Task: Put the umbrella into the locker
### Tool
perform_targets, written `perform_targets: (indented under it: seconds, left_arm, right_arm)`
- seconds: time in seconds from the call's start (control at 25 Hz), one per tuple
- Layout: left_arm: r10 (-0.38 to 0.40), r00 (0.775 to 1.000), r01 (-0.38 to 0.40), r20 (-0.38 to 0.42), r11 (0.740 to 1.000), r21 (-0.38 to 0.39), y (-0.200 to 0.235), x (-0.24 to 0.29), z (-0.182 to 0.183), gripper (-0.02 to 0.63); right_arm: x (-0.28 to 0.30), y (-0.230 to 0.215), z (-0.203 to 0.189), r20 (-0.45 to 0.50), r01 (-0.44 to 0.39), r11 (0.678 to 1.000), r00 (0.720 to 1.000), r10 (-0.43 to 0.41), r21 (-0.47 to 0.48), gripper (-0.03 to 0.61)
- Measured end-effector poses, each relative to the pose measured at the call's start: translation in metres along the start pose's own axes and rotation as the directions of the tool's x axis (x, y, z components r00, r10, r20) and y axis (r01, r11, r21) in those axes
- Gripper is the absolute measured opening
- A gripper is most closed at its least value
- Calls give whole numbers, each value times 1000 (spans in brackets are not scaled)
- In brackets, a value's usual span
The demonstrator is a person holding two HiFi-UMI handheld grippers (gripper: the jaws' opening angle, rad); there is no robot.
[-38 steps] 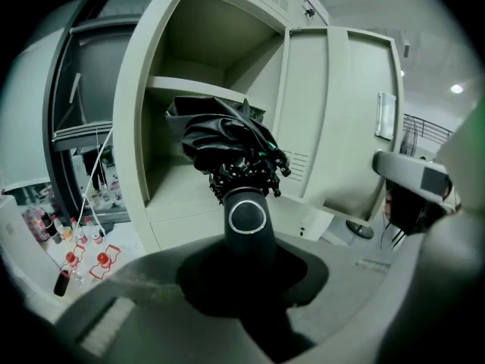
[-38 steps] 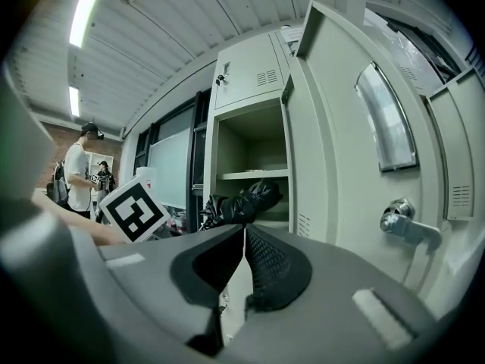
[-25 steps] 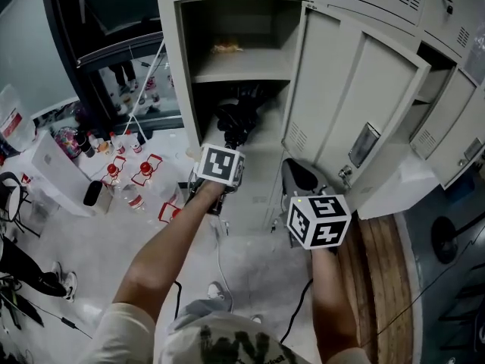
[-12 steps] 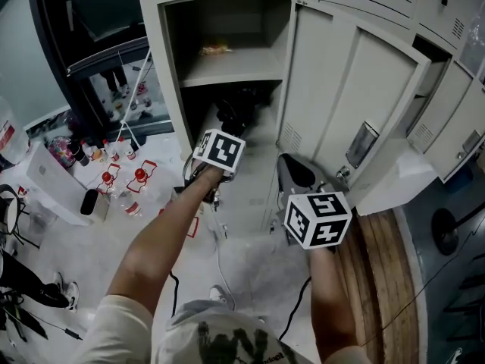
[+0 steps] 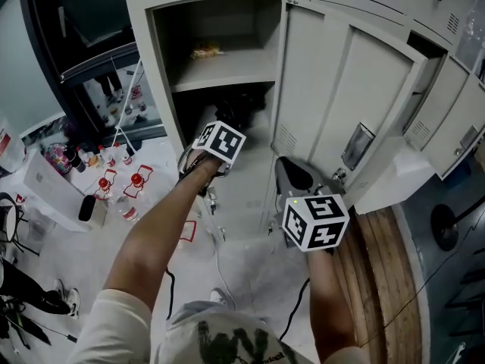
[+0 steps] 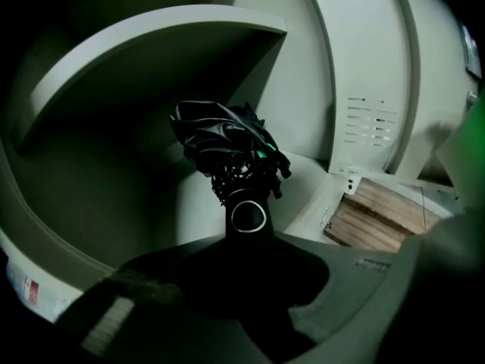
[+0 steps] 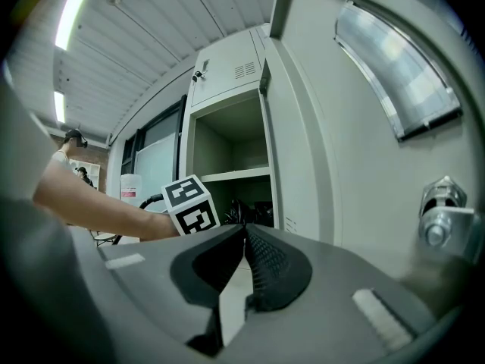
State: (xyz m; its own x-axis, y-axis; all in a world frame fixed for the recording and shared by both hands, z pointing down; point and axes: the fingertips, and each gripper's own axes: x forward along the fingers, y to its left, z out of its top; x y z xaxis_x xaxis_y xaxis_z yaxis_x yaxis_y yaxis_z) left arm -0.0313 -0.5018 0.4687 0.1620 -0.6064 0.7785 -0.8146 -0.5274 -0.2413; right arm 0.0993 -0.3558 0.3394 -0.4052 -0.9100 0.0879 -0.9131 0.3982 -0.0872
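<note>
We're easing the left claw point(image 6: 242, 252) open around the handle point(image 6: 248, 216), the umbrella point(image 6: 227, 146) pointing straight ahead, canopy-first under the locker point(image 5: 161, 74) shelf point(image 5: 220, 70), while the right claw point(image 7: 244, 237) is idling shut, farther back.

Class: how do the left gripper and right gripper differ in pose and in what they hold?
The left gripper tilts down into the grey metal locker; the right gripper points level beside its open door. The left gripper's jaws, opening, have the handle of the folded black umbrella between them; the right gripper's are shut, empty. Both carry a black-and-white marker cube.
</note>
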Motion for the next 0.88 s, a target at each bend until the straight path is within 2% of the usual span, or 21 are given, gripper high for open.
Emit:
perform_targets:
  seconds: [0.4, 0.88]
  left_arm:
    - [26, 999, -25, -27, 999, 38, 5, 5, 7, 103]
    - [19, 997, -20, 77, 1000, 16, 4, -3, 14, 132]
  right_arm:
    - [1, -2, -13, -33, 6, 1000, 999, -6, 7, -2]
    - [0, -2, -23, -56, 8, 1000, 998, -6, 29, -2]
